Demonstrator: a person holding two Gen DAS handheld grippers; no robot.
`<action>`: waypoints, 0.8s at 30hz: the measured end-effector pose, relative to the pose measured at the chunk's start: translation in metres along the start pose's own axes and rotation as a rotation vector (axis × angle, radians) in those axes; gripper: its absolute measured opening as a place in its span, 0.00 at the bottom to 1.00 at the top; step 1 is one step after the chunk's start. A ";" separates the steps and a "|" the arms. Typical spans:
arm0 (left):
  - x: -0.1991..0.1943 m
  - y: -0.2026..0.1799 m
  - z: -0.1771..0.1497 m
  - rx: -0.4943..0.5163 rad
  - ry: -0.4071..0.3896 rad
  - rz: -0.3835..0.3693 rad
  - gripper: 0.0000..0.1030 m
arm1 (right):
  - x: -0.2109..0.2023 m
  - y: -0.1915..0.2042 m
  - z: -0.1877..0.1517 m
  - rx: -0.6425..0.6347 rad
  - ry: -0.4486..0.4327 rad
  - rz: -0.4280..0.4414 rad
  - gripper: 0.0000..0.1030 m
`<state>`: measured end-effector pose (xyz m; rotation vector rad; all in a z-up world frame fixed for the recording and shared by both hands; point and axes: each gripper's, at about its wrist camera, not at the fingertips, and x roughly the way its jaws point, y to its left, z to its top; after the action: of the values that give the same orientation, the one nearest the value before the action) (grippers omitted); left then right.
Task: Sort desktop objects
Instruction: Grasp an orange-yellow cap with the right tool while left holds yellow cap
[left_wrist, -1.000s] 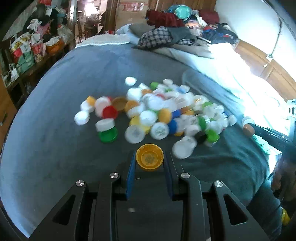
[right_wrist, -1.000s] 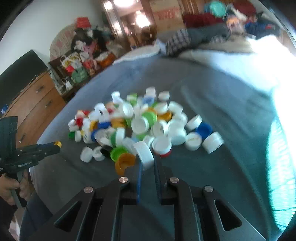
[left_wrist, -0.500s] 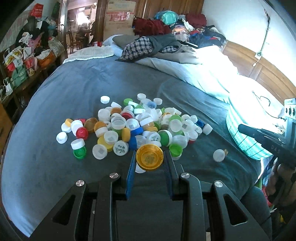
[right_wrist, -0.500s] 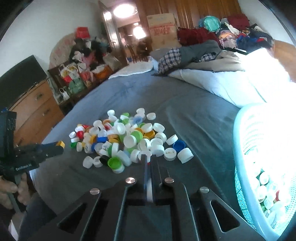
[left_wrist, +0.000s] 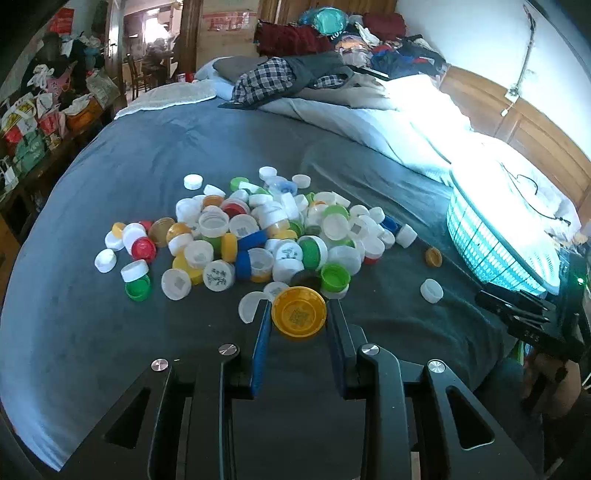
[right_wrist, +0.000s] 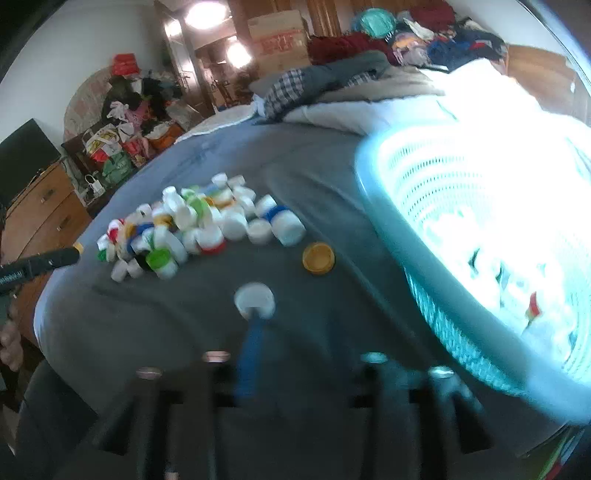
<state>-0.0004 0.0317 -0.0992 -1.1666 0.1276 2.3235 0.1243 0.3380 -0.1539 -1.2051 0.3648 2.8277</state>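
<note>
A pile of many coloured and white bottle caps (left_wrist: 258, 236) lies on a grey blanket (left_wrist: 110, 332). My left gripper (left_wrist: 298, 314) is shut on a yellow cap (left_wrist: 298, 312) and holds it just in front of the pile. In the blurred right wrist view my right gripper (right_wrist: 295, 321) stands open, with a white cap (right_wrist: 255, 297) on the blanket at its blue left finger (right_wrist: 249, 354). A yellow cap (right_wrist: 318, 257) lies loose ahead of it. A light blue mesh basket (right_wrist: 388, 206) holding several caps is at the right; it also shows in the left wrist view (left_wrist: 480, 236).
The right gripper's body (left_wrist: 524, 317) shows at the right of the left wrist view; the left gripper's tip (right_wrist: 44, 260) shows at the left of the right wrist view. White bedding (left_wrist: 406, 122) and piled clothes (left_wrist: 295, 74) lie behind. A wooden dresser (right_wrist: 40, 214) stands left.
My right gripper has swung right toward the basket and opened; the white cap it held now lies on the blanket. My left gripper, still holding the yellow cap, has pulled back from the pile.
</note>
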 end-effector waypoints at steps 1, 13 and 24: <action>0.000 -0.001 0.000 0.004 0.002 0.001 0.24 | 0.002 -0.003 0.000 0.013 0.000 0.002 0.54; 0.017 -0.014 0.007 0.014 0.032 0.005 0.24 | 0.072 0.008 0.042 -0.050 -0.006 -0.112 0.53; 0.023 -0.037 0.018 0.045 0.024 -0.033 0.24 | 0.062 0.012 0.039 -0.074 0.012 -0.035 0.28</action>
<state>-0.0057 0.0786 -0.0998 -1.1660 0.1674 2.2674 0.0519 0.3328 -0.1696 -1.2291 0.2394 2.8290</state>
